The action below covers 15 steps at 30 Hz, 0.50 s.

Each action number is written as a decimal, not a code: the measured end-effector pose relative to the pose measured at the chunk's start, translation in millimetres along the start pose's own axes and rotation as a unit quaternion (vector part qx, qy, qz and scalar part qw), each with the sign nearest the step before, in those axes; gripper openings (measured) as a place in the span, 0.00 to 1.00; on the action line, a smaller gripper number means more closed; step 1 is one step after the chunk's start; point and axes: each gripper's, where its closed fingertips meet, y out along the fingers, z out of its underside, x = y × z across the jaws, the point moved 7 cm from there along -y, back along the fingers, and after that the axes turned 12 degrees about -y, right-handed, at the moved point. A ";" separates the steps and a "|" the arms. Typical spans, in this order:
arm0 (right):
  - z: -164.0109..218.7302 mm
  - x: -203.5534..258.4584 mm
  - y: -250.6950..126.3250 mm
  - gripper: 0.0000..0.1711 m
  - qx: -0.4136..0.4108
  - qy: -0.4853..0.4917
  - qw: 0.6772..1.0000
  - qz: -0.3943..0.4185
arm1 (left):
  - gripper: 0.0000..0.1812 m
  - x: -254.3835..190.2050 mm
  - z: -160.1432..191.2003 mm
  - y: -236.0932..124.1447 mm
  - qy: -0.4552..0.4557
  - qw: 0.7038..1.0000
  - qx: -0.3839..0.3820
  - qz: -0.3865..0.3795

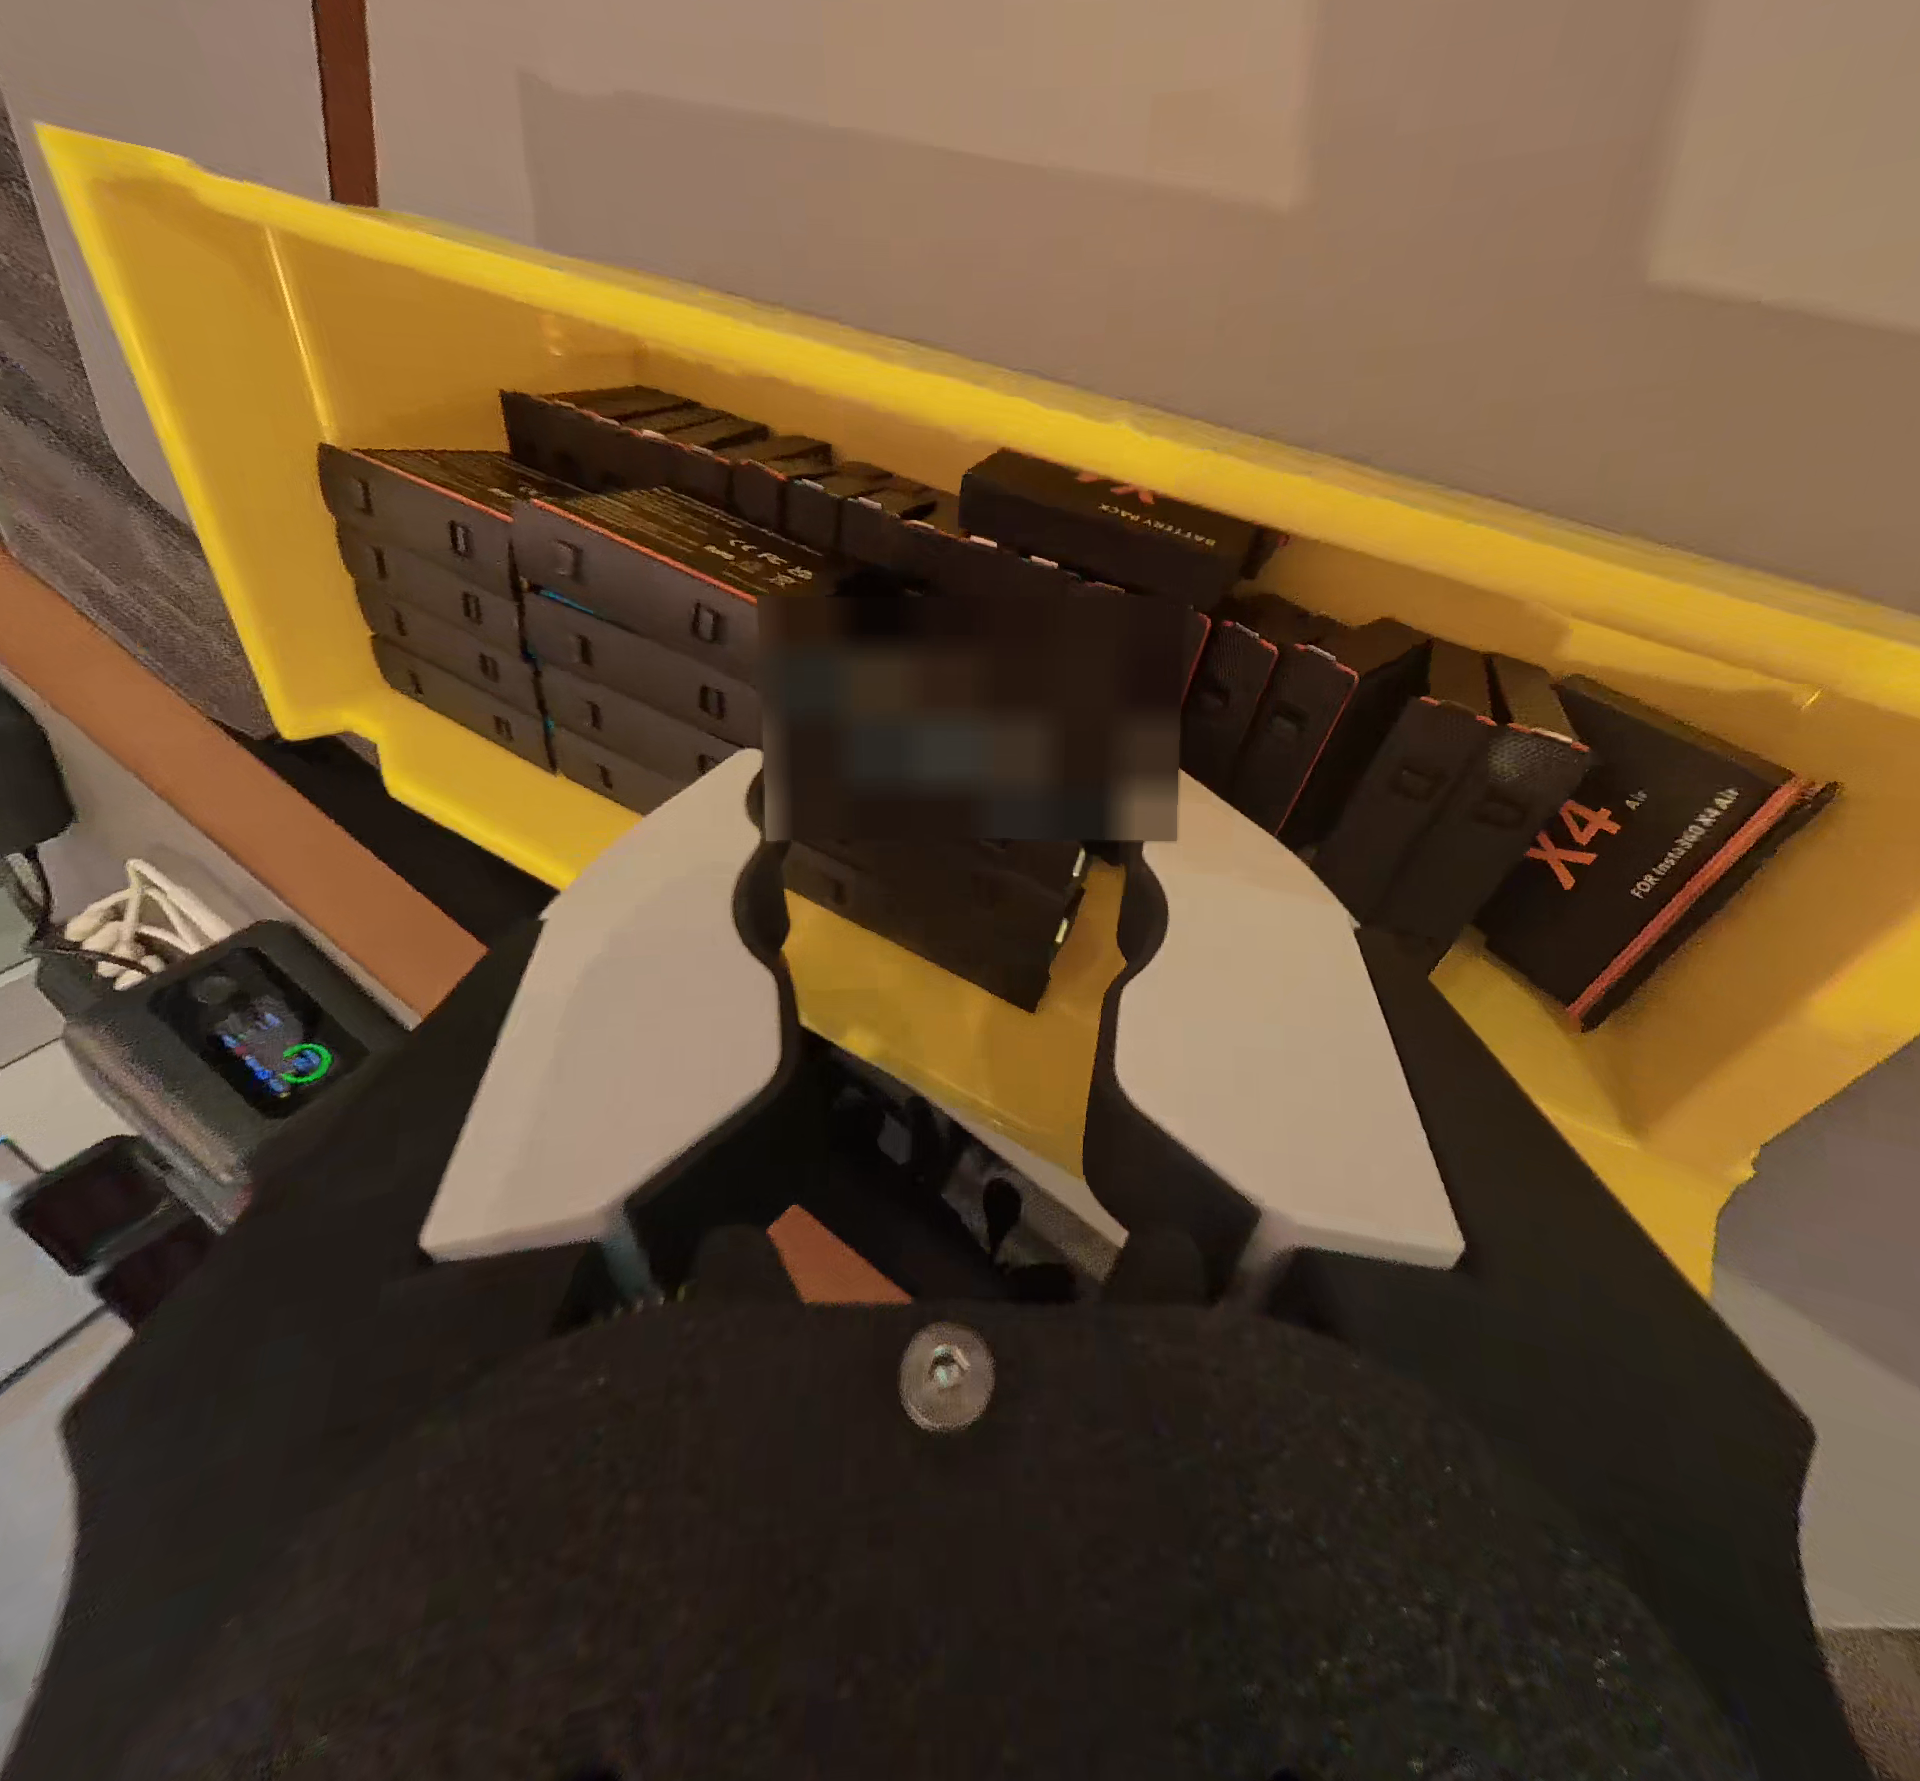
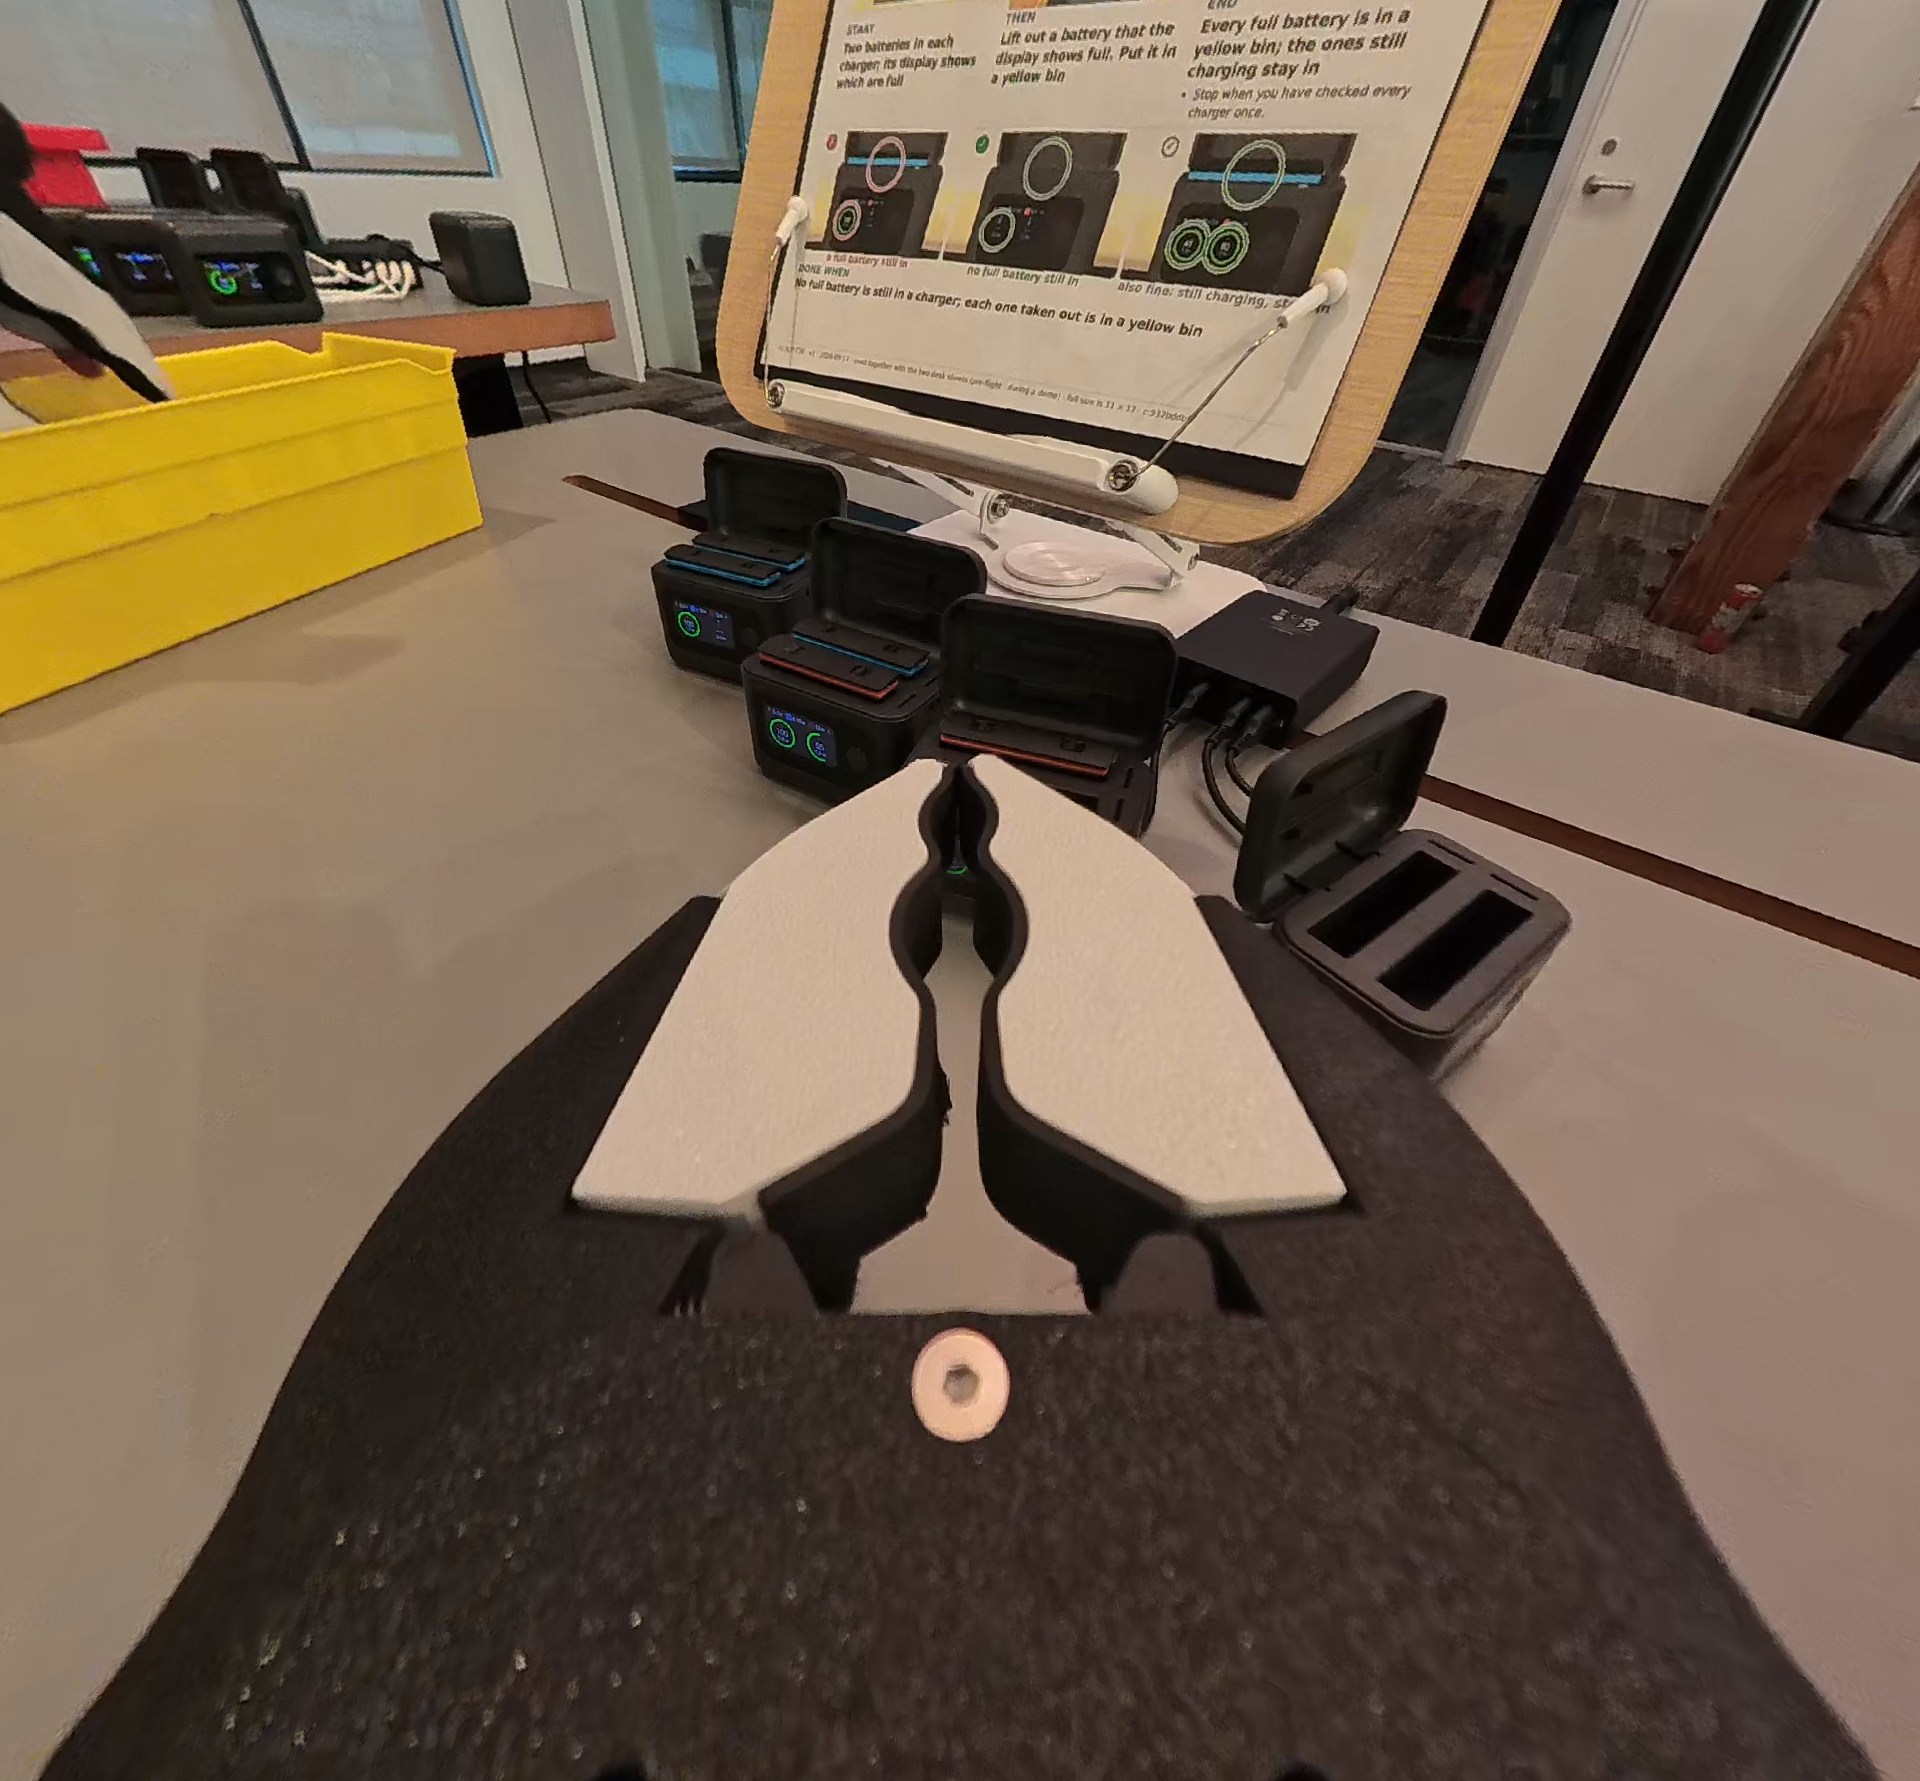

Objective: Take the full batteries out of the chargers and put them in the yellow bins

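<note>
In the left wrist view my left gripper (image 1: 951, 838) is shut on a black battery (image 1: 966, 723) and holds it just above the yellow bin (image 1: 436, 349), which holds several black batteries (image 1: 623, 588). In the right wrist view my right gripper (image 2: 956, 781) is shut and empty, low over the grey table, right in front of a row of three open chargers (image 2: 842, 713) with batteries in their slots and green rings on their displays. The nearest charger (image 2: 1049, 723) is partly hidden by my fingers. A fourth charger (image 2: 1403, 921) at the right stands open with both slots empty.
The yellow bin (image 2: 229, 484) sits at the table's left, with the left gripper (image 2: 62, 318) over it. A stand with an instruction sheet (image 2: 1143, 173) and a black power hub (image 2: 1278, 651) with cables are behind the chargers. More chargers (image 2: 239, 277) stand on a far table; one charger (image 1: 249, 1035) shows below the bin. My right fingertips sit around 50 centimeters from my left ones. Measured from the fingertips, the nearest charger (image 2: 1049, 723) is 12 centimeters or so from the right gripper and 50 centimeters from the left.
</note>
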 end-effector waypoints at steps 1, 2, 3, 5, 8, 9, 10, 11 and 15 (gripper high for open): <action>0.2 0.3 0.3 0.00 0.001 0.000 1.000 -0.001 | 0.33 1.2 -1.9 0.3 0.011 1.000 0.006 -0.002; 0.4 0.5 0.3 0.00 0.001 -0.001 1.000 -0.001 | 0.33 1.6 -3.2 0.6 0.018 1.000 0.014 0.000; 0.4 0.6 0.3 0.00 0.002 -0.002 1.000 -0.001 | 0.34 1.7 -4.1 1.3 0.022 1.000 0.022 0.002; 0.1 0.1 -0.1 0.00 0.001 -0.002 1.000 0.000 | 0.33 1.6 -4.8 1.6 0.040 0.999 0.034 -0.005; -0.6 -1.1 -0.8 0.00 -0.001 0.000 1.000 0.002 | 0.33 -2.0 -4.8 2.0 0.064 0.997 0.043 -0.026; -0.5 -1.3 -0.8 0.00 -0.001 0.001 1.000 0.001 | 0.33 -3.5 -4.5 1.9 0.069 0.996 0.043 -0.031; -0.3 -1.0 -0.6 0.00 -0.001 0.001 1.000 0.000 | 0.33 -4.9 -4.1 1.5 0.072 0.996 0.042 -0.034; 0.0 -0.5 -0.3 0.00 0.000 0.001 1.000 -0.001 | 0.33 -5.7 -3.8 1.3 0.073 0.996 0.039 -0.035; 0.4 2.0 0.9 0.00 0.002 -0.002 1.000 -0.006 | 0.35 -5.6 -2.3 2.3 0.056 0.997 0.031 -0.031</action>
